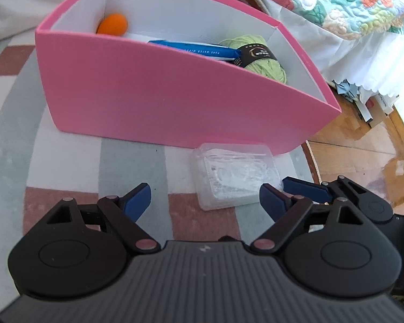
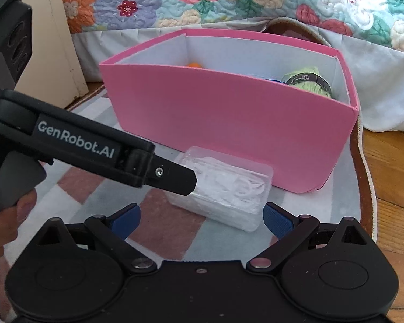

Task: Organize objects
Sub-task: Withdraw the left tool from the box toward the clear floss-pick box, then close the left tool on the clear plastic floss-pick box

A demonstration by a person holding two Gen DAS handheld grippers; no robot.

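The one text that reads clearly is "GenRobot.AI", in pale letters on the black side of the left gripper [image 2: 199,181], which reaches in from the left ahead of the right gripper [image 2: 202,218]. Beyond both, inside the pink box [image 1: 175,99], the blue packet [image 1: 196,48] bears a line of white print and the green yarn [image 1: 258,51] wears a black band with a crescent emblem; both are too small and blurred to read.

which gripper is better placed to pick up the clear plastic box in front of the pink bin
Probably right. The clear plastic box lies between the right gripper jaws, both open. The left gripper has it off toward one pad, nearer the pink bin.
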